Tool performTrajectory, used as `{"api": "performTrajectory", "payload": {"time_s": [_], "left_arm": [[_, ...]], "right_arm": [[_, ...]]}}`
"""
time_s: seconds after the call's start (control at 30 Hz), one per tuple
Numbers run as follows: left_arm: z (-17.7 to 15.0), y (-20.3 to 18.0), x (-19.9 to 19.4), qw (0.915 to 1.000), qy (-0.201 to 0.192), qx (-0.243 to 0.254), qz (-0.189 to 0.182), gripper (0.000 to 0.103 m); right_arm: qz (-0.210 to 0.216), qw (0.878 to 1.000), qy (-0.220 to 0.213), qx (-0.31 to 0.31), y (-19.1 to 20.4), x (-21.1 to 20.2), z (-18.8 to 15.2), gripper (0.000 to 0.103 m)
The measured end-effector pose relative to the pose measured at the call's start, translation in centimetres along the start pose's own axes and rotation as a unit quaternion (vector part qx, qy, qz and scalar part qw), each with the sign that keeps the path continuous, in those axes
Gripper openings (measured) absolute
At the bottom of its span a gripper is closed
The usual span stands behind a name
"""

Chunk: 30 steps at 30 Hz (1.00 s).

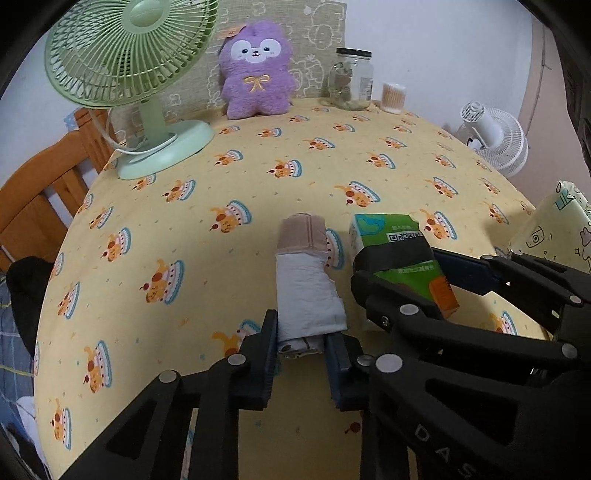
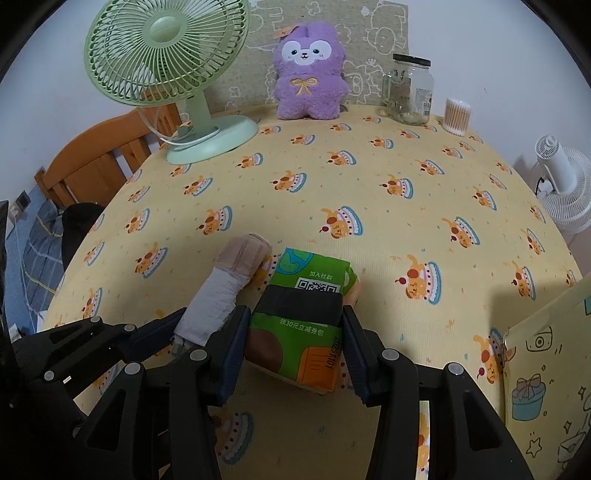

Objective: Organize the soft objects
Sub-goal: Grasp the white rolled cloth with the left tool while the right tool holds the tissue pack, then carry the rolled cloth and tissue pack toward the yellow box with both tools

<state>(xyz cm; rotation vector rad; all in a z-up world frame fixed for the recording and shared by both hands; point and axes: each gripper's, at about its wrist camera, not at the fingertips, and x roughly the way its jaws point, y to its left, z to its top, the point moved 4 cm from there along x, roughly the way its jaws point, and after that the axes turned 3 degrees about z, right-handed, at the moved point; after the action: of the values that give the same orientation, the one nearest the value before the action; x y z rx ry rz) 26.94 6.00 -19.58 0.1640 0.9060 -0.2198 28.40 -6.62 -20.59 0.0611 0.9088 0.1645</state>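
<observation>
Counter [image 1: 314,155] covered by a yellow cloth printed with cake motifs carries all items noted. Left gripper [image 1: 301,343] sits at the near edge with its fingers clamped on the near end of a rolled grey cloth bundle [image 1: 308,291]; the bundle's far end is wrapped in a beige band and lies flat on the cloth, pointing away. Right gripper [image 2: 295,332] is just beside the left one, to its right, with its fingers clamped on either side of a green tissue pack [image 2: 306,314] bearing a QR code, Chinese print and an orange patch at its near corner; a black band crosses the pack between the fingers. Bundle and pack lie side by side at near centre, close together; whether they touch cannot be told. At the far edge stand, left to right, a green desk fan [image 1: 136,74], a purple plush toy [image 1: 256,70] propped against a patterned cushion [image 2: 362,33], a glass jar [image 1: 351,79] with a black lid, and a tub of cotton swabs [image 1: 393,96]. A pale bag with cartoon drawings [image 2: 546,376] stands at the near right. A white fan [image 1: 493,138] is seen beyond the right side, and a wooden chair [image 1: 44,199] to the left.
</observation>
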Motion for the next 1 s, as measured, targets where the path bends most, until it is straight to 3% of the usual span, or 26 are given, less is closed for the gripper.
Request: {"api": "performTrajectory", "payload": {"time_s": [0.47,1.0], "left_arm": [[-1.4,-0.4,-1.5,0.9996,-0.007,-0.020,0.018,0.018],[-1.9,-1.3,-5.6,0.9972,-0.040,-0.060,0.020,0.017]], "right_arm": [[0.004,1.000,0.000,-0.010,0.3,-1.3,-1.2,0.051],[0.009,0.999,-0.028,-0.027,0.7,-5.5,-1.6,0.051]]}}
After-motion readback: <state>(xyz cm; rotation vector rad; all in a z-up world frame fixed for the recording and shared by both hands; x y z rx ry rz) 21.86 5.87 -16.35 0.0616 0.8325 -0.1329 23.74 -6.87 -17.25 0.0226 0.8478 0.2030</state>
